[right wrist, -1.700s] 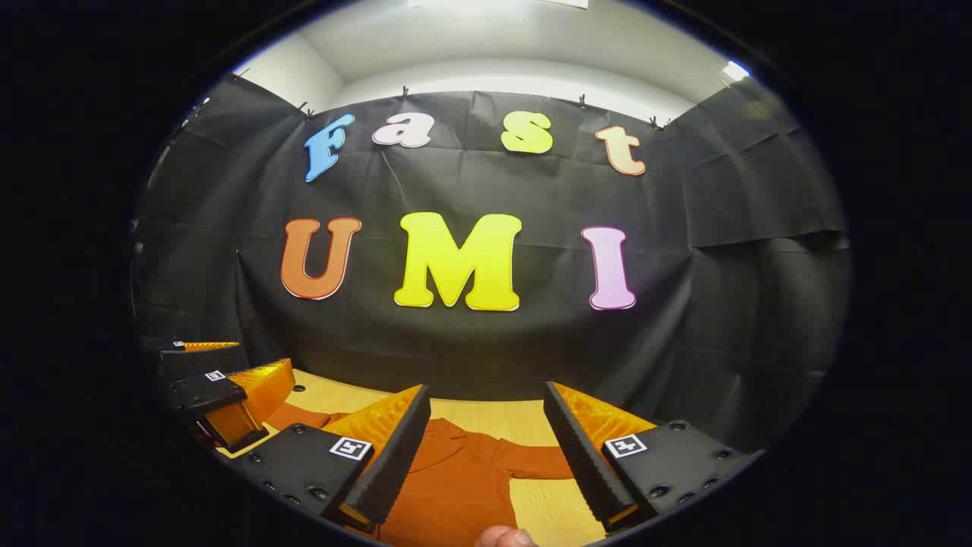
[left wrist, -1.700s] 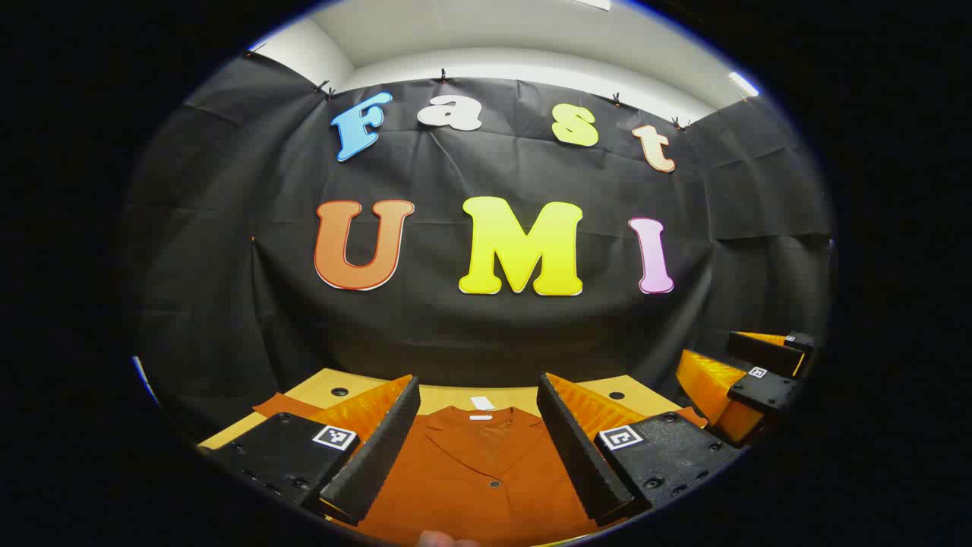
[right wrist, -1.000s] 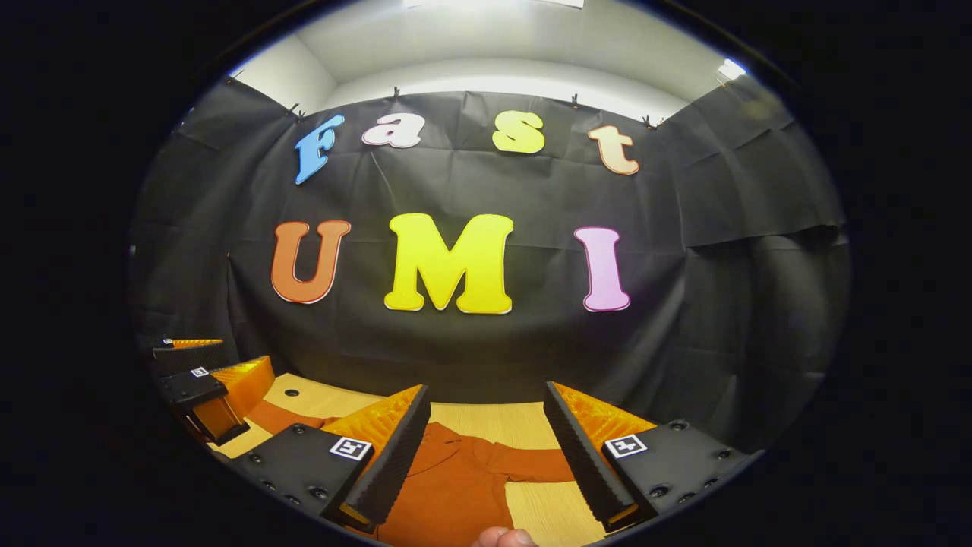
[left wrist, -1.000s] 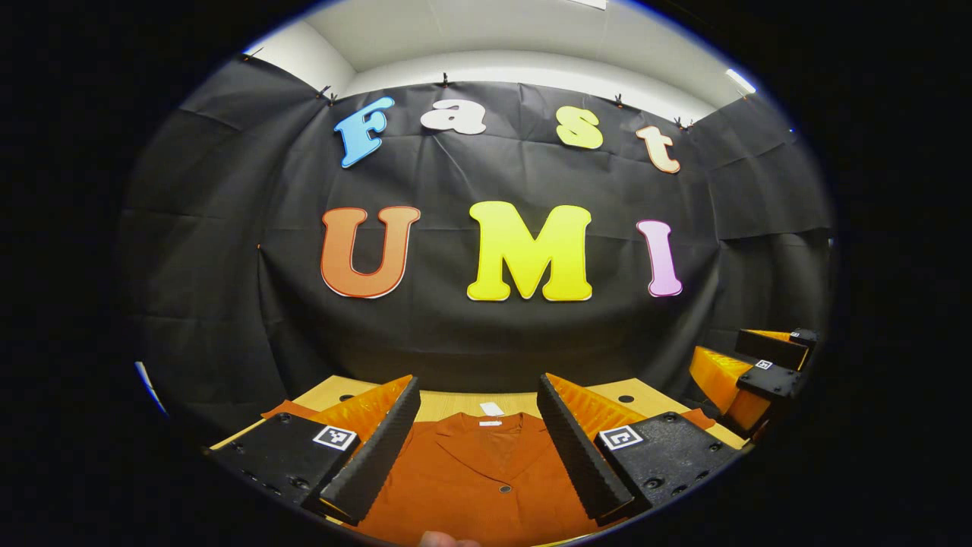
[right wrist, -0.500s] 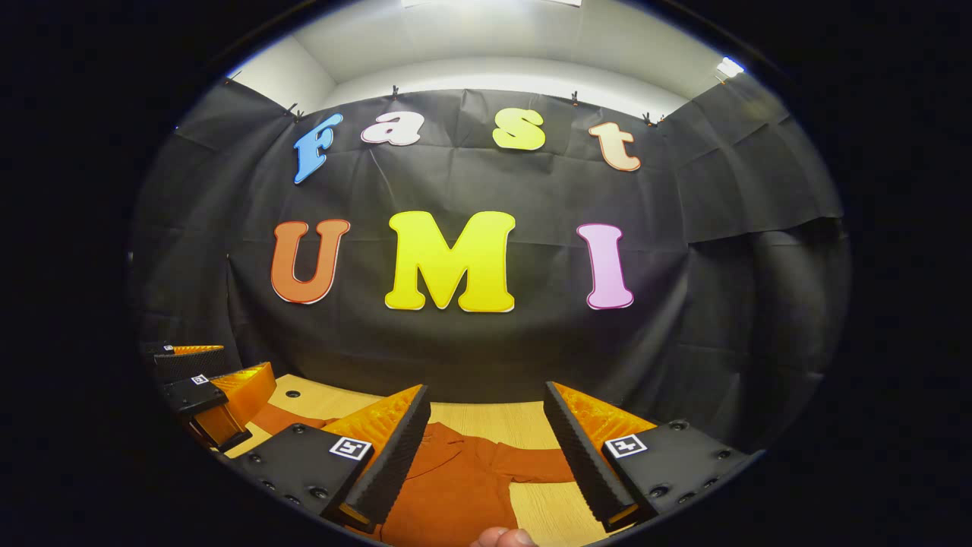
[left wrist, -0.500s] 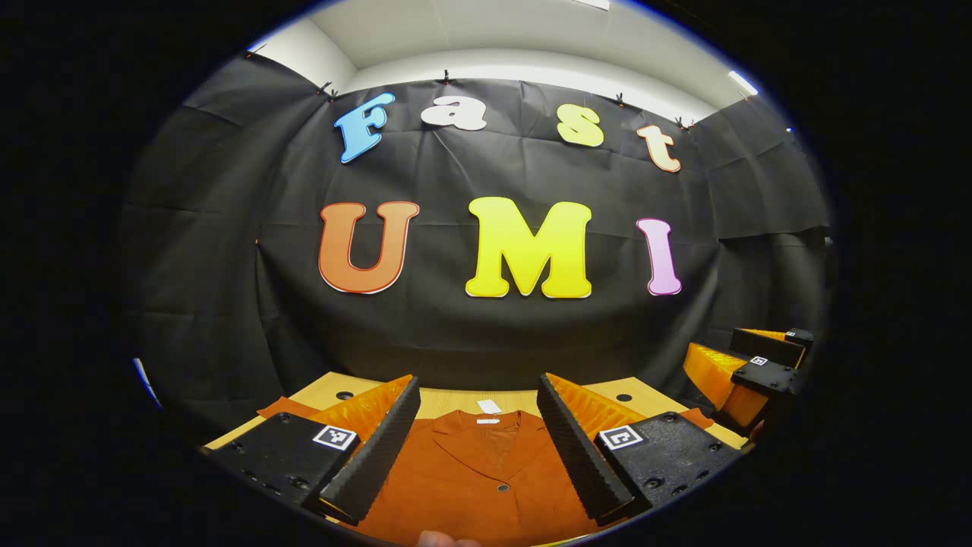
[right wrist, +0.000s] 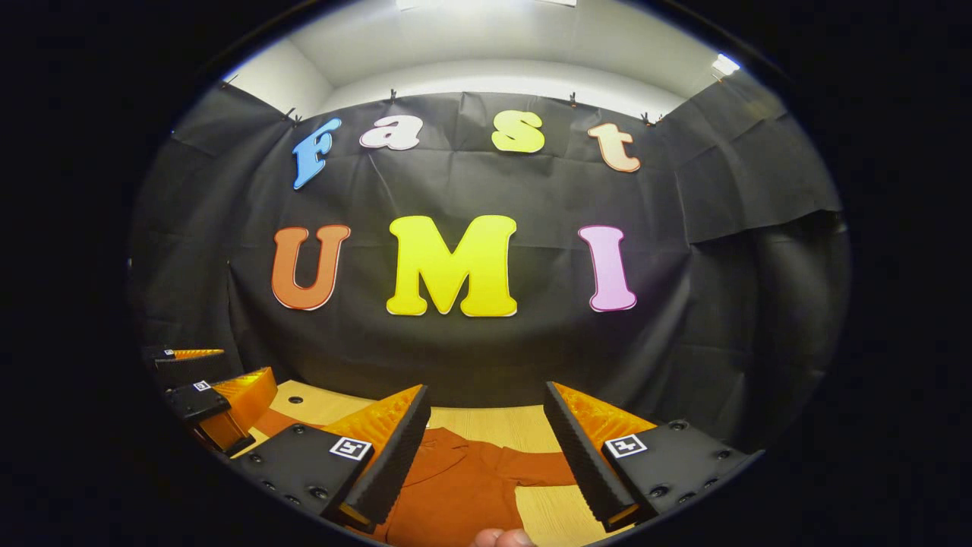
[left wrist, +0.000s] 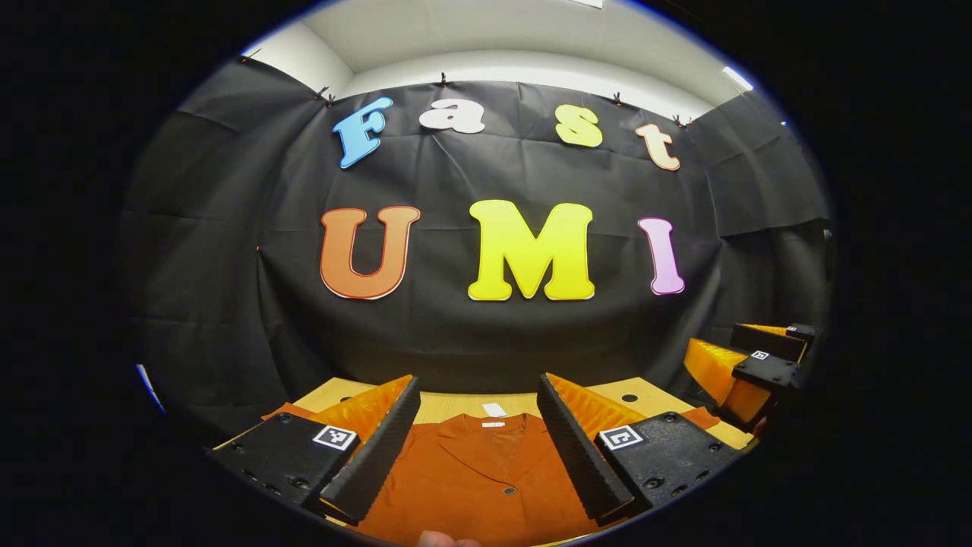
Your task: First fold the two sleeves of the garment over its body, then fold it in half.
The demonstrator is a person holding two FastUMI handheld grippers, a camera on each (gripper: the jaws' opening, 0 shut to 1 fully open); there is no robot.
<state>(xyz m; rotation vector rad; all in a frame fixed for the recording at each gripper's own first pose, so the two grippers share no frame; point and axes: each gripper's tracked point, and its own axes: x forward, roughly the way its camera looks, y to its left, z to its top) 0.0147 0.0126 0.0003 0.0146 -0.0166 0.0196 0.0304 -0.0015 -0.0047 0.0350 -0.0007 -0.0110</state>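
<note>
I see my left tool (left wrist: 478,433) open above the rust-orange collared garment (left wrist: 486,479) lying on the pale wooden counter (left wrist: 645,395); my right tool (right wrist: 486,444) open beside its sleeve (right wrist: 531,463).

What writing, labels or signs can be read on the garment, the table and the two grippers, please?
White neck tag on the garment: too small to read.
Square marker on the left gripper: a coded pattern, no words.
Square marker on the right gripper: likewise.
Table: no writing seen.
</note>
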